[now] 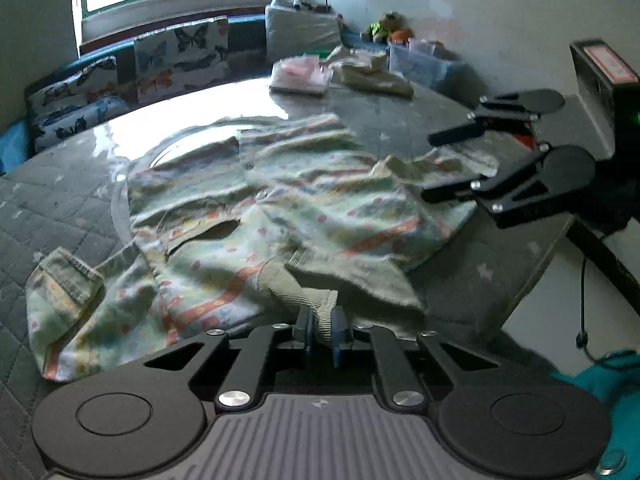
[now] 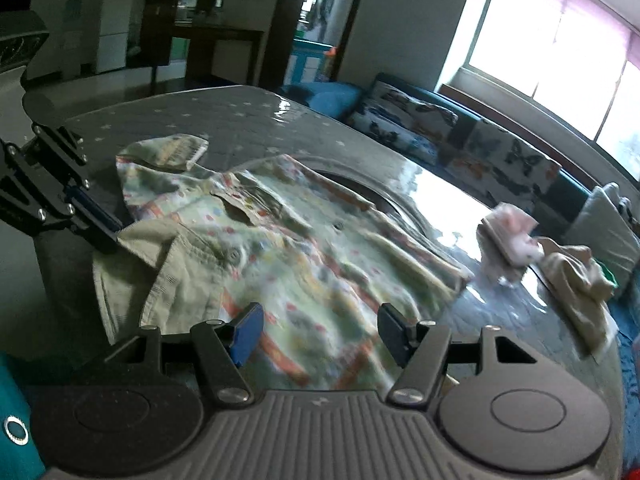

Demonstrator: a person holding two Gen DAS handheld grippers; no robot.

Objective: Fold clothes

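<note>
A pale green child's shirt (image 1: 304,208) with orange and pink print lies spread and rumpled on the grey quilted table (image 1: 60,208). My left gripper (image 1: 322,330) is shut on the shirt's olive ribbed edge (image 1: 280,284) at the near side. The right wrist view shows the left gripper (image 2: 114,240) pinching that olive edge at the shirt's (image 2: 320,264) left side. My right gripper (image 2: 320,334) hangs open just above the printed cloth, nothing between its blue pads (image 2: 246,332). In the left wrist view the right gripper (image 1: 436,164) hovers open over the shirt's right side.
A folded pink garment (image 1: 300,74) and a crumpled beige one (image 1: 372,76) lie at the table's far end. Butterfly cushions (image 1: 180,56) line a bench under the window. Clear plastic boxes (image 1: 416,60) stand behind. The table's edge (image 1: 532,280) drops off at the right.
</note>
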